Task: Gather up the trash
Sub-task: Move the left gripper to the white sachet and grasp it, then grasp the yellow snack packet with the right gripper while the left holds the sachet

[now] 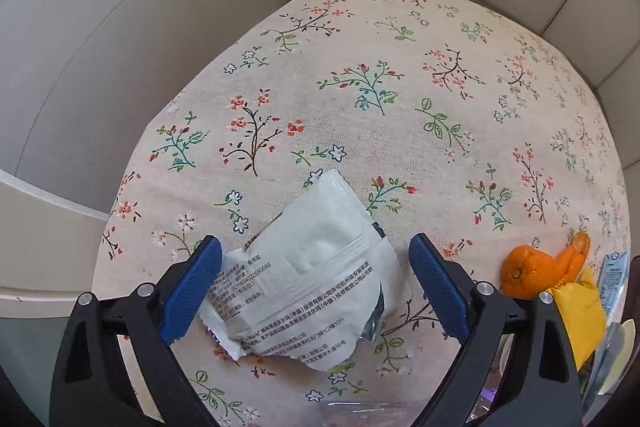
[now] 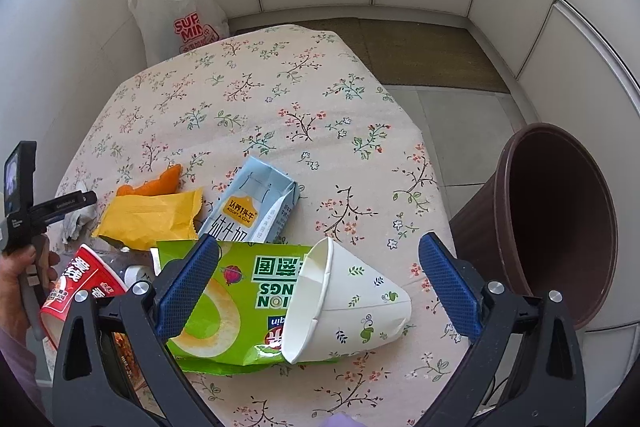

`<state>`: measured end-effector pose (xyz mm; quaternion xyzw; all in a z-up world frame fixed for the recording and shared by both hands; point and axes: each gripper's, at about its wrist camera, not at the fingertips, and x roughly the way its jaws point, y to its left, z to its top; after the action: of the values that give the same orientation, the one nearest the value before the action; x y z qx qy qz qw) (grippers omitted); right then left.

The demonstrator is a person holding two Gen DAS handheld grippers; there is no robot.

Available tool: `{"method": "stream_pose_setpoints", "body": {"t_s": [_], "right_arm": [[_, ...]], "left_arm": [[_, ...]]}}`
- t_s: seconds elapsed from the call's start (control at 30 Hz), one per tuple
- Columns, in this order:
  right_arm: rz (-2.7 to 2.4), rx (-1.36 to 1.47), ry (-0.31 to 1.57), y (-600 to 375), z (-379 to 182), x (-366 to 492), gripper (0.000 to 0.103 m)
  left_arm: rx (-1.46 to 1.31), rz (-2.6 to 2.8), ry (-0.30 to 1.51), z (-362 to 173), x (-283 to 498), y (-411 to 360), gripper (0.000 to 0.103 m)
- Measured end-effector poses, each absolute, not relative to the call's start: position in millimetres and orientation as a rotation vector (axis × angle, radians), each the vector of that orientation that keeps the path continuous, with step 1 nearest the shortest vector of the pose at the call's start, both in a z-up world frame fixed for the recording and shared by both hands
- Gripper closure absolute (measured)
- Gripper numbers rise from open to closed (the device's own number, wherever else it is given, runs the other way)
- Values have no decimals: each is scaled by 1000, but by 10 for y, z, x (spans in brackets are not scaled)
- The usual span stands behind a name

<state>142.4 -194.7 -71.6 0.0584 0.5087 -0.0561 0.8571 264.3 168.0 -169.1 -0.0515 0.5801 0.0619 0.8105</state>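
Note:
In the left wrist view a crumpled white wrapper with printed text lies on the floral tablecloth, between the wide-apart blue fingers of my open left gripper. In the right wrist view a white paper cup lies on its side on a green snack bag, between the spread fingers of my open right gripper. A brown waste bin stands on the floor just right of the table.
Orange peel, a yellow packet, a blue milk carton and a red noodle cup lie about. A white plastic bag stands behind the table. A hand holds the left gripper.

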Motion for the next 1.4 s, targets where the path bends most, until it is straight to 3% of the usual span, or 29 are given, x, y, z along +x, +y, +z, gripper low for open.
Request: {"method": "stream_pose_setpoints", "body": {"t_s": [0.07, 0.33, 0.4, 0.73, 0.97, 1.07, 1.2, 1.4], "right_arm": [[-114, 125, 1069, -1944, -707, 1432, 7], [-93, 133, 1059, -1950, -621, 1377, 7], [-86, 138, 1053, -1953, -587, 1358, 7], [-19, 158, 1044, -1771, -515, 1321, 7], [99, 2, 1064, -1373, -594, 1419, 7], [170, -134, 1093, -1147, -677, 1485, 11], [247, -432, 1063, -803, -827, 1576, 25], [400, -639, 1067, -585, -986, 1791, 28]], "left_arm": [[-82, 140, 1257, -1704, 2630, 1687, 17], [-90, 137, 1271, -1598, 2390, 1756, 65], [-104, 144, 1265, -1538, 2292, 1781, 70], [-206, 127, 1062, -701, 1575, 1591, 72], [-315, -7, 895, -148, 907, 1390, 71], [-300, -30, 902, -175, 918, 1309, 71], [-313, -46, 930, -201, 909, 1294, 71], [-351, -42, 936, -208, 961, 1342, 69]]}}
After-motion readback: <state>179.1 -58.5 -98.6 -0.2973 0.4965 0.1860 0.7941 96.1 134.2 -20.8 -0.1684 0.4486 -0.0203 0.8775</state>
